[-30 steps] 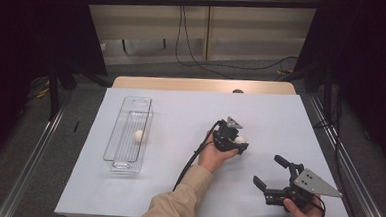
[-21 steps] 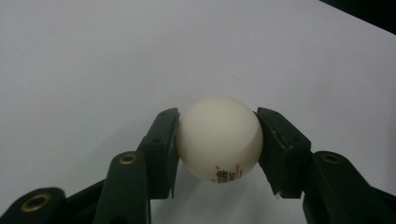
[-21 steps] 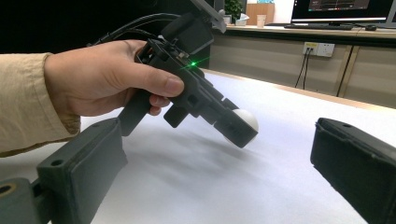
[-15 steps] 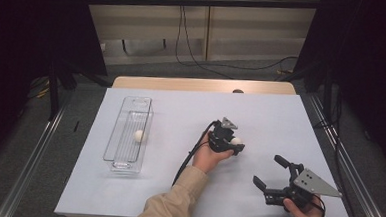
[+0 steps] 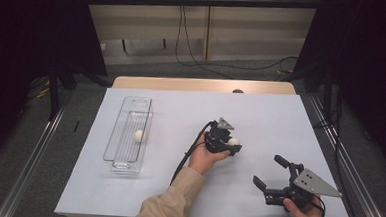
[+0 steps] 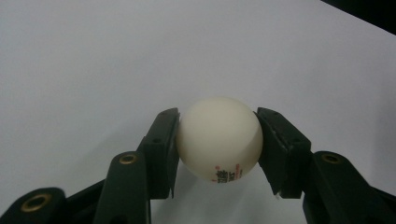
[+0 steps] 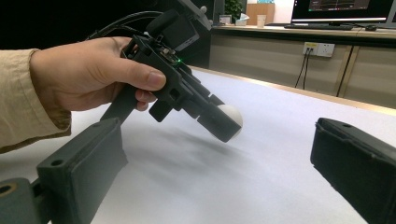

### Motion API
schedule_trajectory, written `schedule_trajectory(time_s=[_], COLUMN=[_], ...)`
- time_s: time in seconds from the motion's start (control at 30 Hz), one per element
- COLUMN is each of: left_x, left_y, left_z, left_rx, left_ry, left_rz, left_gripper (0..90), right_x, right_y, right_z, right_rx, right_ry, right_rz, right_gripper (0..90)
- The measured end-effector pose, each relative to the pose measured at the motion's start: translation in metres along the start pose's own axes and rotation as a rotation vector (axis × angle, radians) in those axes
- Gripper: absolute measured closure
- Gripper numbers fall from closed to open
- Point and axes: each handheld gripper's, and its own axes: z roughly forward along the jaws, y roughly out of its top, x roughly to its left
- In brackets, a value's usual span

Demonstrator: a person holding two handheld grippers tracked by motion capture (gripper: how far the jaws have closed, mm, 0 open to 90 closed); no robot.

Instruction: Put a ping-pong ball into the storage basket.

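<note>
My left gripper point(image 5: 227, 144) sits near the middle of the counter point(image 5: 280, 118), my left hand point(image 5: 204, 156) wrapped under it, wrist angled toward one o'clock. Its fingers point(image 6: 161, 149) are clamped on a white ball point(image 6: 218, 138), lifted just above the sheet. At five o'clock from it, my right gripper point(image 5: 272, 175) lies low and level, pointing toward ten o'clock, fingers point(image 7: 84, 168) spread wide, holding nothing. Another ball point(image 5: 139, 135) lies in the clear tray point(image 5: 128, 162) at nine o'clock.
</note>
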Motion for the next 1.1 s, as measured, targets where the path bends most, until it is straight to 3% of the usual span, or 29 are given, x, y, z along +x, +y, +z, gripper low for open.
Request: schedule_trajectory(time_s=[1.1], left_x=[0.012], left_y=[-0.013], left_z=[-0.021], left_rx=[-0.003], left_ry=[0.006], left_rz=[-0.035], left_gripper=[51.2], right_x=[0.0], right_y=[0.0], right_z=[0.001], right_rx=[0.003], right_ry=[-0.002], right_rz=[0.0], right_gripper=[2.1])
